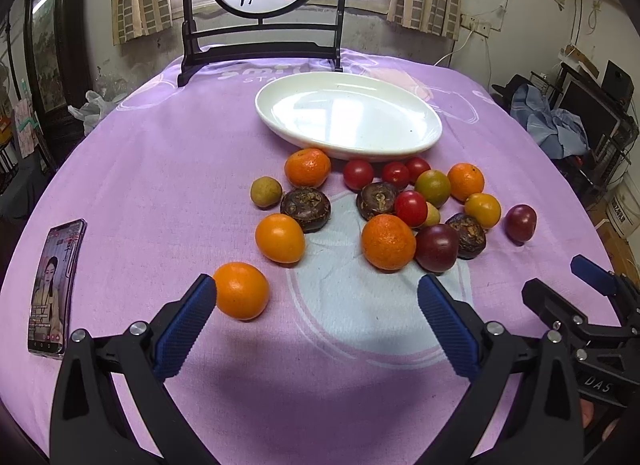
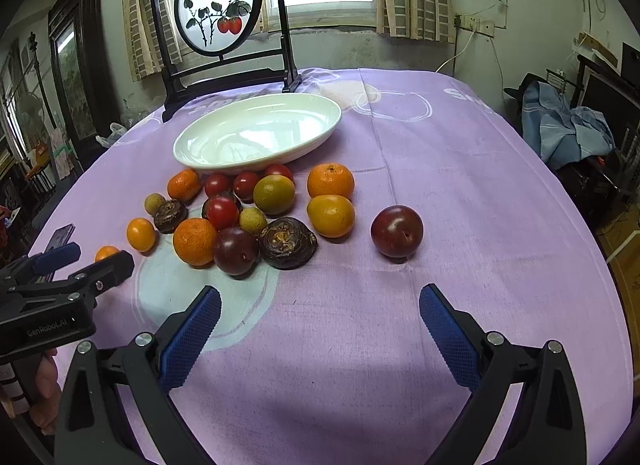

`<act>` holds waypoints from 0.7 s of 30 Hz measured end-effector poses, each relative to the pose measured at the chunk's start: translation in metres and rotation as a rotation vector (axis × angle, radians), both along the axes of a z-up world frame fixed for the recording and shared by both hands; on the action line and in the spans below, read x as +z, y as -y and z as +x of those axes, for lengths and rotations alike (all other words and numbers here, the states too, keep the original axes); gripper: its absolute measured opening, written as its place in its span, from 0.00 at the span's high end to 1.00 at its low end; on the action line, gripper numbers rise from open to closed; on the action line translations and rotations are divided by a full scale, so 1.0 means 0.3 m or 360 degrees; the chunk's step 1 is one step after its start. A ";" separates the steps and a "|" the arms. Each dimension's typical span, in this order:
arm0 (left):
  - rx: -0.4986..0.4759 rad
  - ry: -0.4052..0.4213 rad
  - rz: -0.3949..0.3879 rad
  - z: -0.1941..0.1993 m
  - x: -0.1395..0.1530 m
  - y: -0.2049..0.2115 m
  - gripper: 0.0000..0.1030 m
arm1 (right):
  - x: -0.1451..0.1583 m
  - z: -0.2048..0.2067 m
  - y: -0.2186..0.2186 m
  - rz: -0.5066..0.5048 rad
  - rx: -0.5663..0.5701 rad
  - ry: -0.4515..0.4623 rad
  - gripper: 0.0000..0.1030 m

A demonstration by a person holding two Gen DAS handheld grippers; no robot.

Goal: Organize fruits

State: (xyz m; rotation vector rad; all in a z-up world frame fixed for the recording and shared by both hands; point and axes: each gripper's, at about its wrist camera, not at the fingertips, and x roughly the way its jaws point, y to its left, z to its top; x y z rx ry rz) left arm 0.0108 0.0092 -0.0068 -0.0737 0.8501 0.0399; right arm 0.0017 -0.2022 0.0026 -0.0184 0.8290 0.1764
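Observation:
A white oval plate lies empty on the purple cloth beyond a loose pile of fruit: oranges, red cherry tomatoes, dark plums and brown water chestnuts. My left gripper is open and empty; an orange sits just inside its left finger. My right gripper is open and empty, short of the pile. A lone dark plum lies apart at the right. Each gripper shows in the other's view, the right one and the left one.
A phone with a lit screen lies at the table's left edge. A black-framed round painted screen stands at the back behind the plate. The table edge curves close on the right, with furniture and blue clothes beyond.

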 end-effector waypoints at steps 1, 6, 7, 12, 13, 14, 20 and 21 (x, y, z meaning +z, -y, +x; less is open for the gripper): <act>-0.0002 0.0003 0.0004 -0.001 0.001 0.001 0.04 | -0.004 0.001 -0.002 -0.0004 -0.0002 -0.0006 0.03; -0.0003 -0.0009 -0.0004 0.000 -0.001 -0.001 0.04 | -0.009 -0.001 0.000 0.0002 0.0005 -0.0020 0.03; -0.0003 -0.0010 -0.0005 -0.001 -0.001 -0.002 0.04 | -0.008 -0.001 0.000 0.0001 0.0007 -0.0021 0.03; -0.0008 -0.0007 0.0000 -0.003 -0.001 0.001 0.04 | -0.005 -0.005 0.000 0.0006 0.0016 -0.0026 0.03; -0.0011 -0.0007 -0.0002 -0.004 -0.002 0.002 0.04 | -0.004 -0.005 0.001 0.0007 0.0017 -0.0027 0.03; -0.0013 -0.0007 -0.0002 -0.005 -0.001 0.003 0.04 | -0.005 -0.005 0.001 0.0010 0.0018 -0.0030 0.03; -0.0015 -0.0012 0.0003 -0.007 -0.005 0.008 0.04 | -0.012 -0.009 0.000 0.0013 0.0026 -0.0034 0.03; -0.0016 -0.0012 0.0002 -0.008 -0.005 0.008 0.04 | -0.012 -0.008 0.000 0.0014 0.0024 -0.0033 0.03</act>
